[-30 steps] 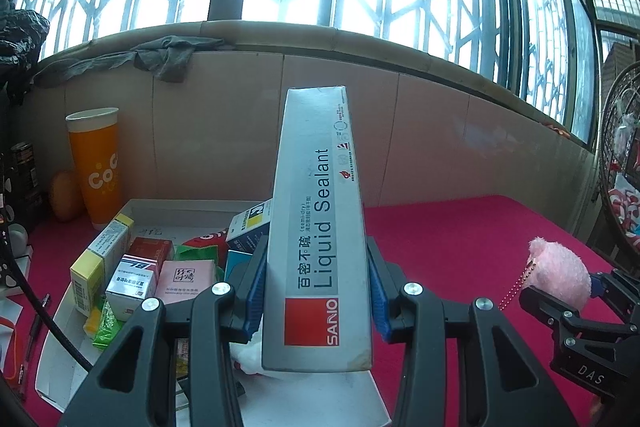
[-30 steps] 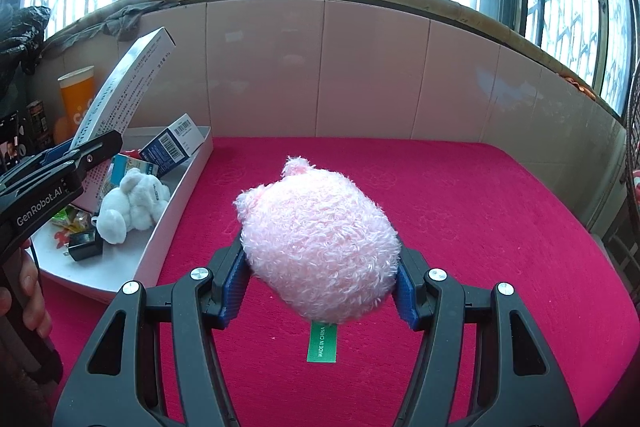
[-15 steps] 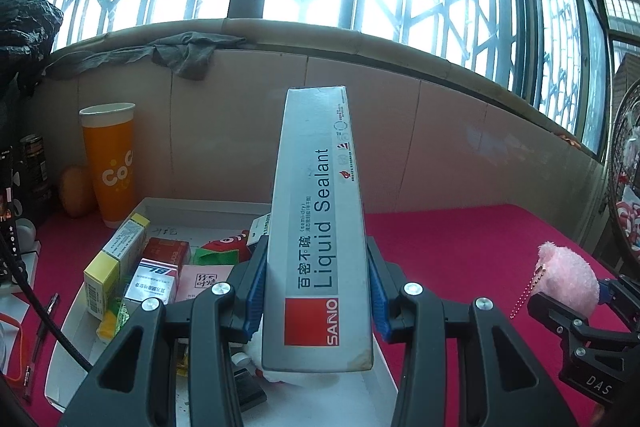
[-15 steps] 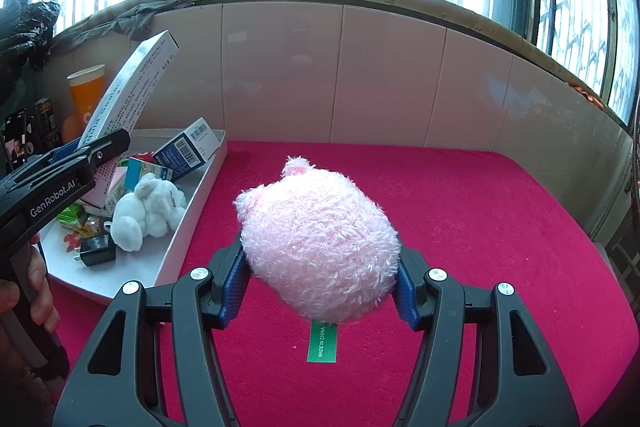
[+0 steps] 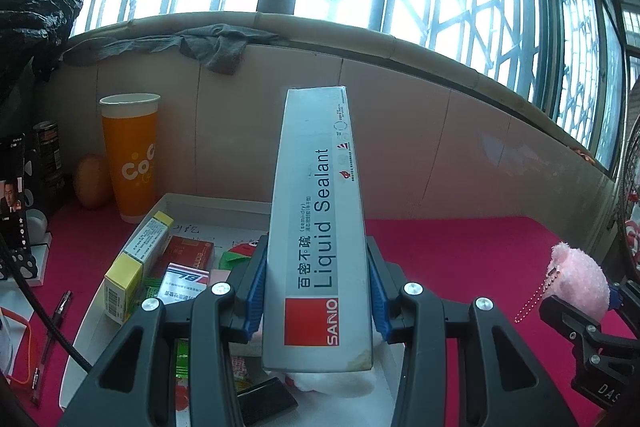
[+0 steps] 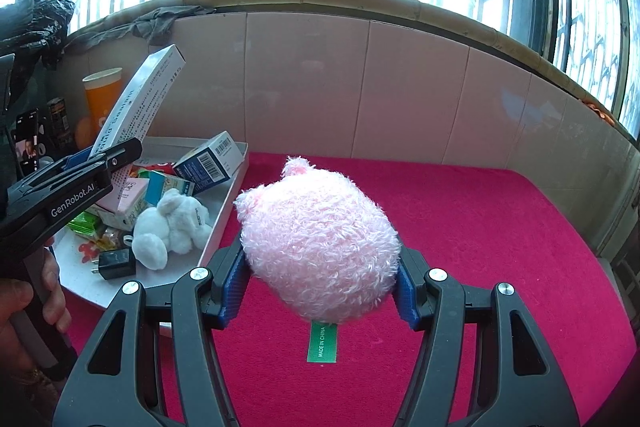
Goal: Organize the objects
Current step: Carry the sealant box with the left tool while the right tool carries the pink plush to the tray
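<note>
The Liquid Sealant box [image 5: 318, 235] stands tilted in the left gripper [image 5: 316, 299], clamped by its blue pads above the white tray [image 6: 224, 211] — it blocks much of the tray in that view. The right gripper [image 6: 320, 287] squeezes a pink plush toy [image 6: 316, 247] over the red cloth [image 6: 480, 227], just beside the tray. Inside lie a white plush bunny [image 6: 172, 227], a black charger [image 6: 116, 263] and small cartons [image 5: 136, 267]; an orange cup [image 5: 130, 155] stands behind.
</note>
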`<state>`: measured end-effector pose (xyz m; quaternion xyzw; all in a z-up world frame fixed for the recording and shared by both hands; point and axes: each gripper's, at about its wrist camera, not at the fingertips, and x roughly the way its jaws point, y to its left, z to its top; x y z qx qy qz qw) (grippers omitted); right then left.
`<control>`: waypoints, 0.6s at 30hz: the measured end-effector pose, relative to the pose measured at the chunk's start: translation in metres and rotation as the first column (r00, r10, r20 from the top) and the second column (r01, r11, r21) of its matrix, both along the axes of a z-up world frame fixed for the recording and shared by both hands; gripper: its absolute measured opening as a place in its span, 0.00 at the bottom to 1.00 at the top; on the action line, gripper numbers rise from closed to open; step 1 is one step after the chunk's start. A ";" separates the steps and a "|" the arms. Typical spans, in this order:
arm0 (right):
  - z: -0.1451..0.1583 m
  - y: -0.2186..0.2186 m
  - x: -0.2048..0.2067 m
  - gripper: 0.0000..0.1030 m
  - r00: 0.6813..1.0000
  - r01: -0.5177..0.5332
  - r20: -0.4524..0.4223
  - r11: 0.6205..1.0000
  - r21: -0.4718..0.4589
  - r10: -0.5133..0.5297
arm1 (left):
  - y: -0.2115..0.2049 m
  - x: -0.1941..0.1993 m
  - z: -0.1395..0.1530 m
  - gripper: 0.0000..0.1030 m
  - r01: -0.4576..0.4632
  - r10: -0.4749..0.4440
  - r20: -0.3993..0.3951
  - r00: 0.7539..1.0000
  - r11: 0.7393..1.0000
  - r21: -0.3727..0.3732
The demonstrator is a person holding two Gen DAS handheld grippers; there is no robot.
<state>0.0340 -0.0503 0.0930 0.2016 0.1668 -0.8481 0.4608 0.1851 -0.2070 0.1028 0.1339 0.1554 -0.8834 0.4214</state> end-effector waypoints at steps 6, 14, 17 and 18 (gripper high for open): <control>0.003 -0.009 0.005 0.59 1.000 -0.019 -0.001 1.000 -0.001 0.019 | -0.009 0.008 0.001 0.42 -0.026 0.026 -0.008 1.000 1.000 0.015; 0.008 -0.025 0.016 0.59 0.998 -0.061 0.003 0.998 -0.010 0.061 | -0.026 0.021 0.003 0.42 -0.075 0.075 -0.019 0.997 0.997 0.031; 0.011 -0.033 0.019 0.59 0.997 -0.079 0.004 0.997 -0.011 0.079 | -0.034 0.029 0.003 0.42 -0.092 0.093 -0.024 0.995 0.995 0.045; 0.012 -0.036 0.020 0.59 0.996 -0.085 0.004 0.996 -0.010 0.085 | -0.037 0.031 0.003 0.42 -0.097 0.099 -0.024 0.995 0.994 0.049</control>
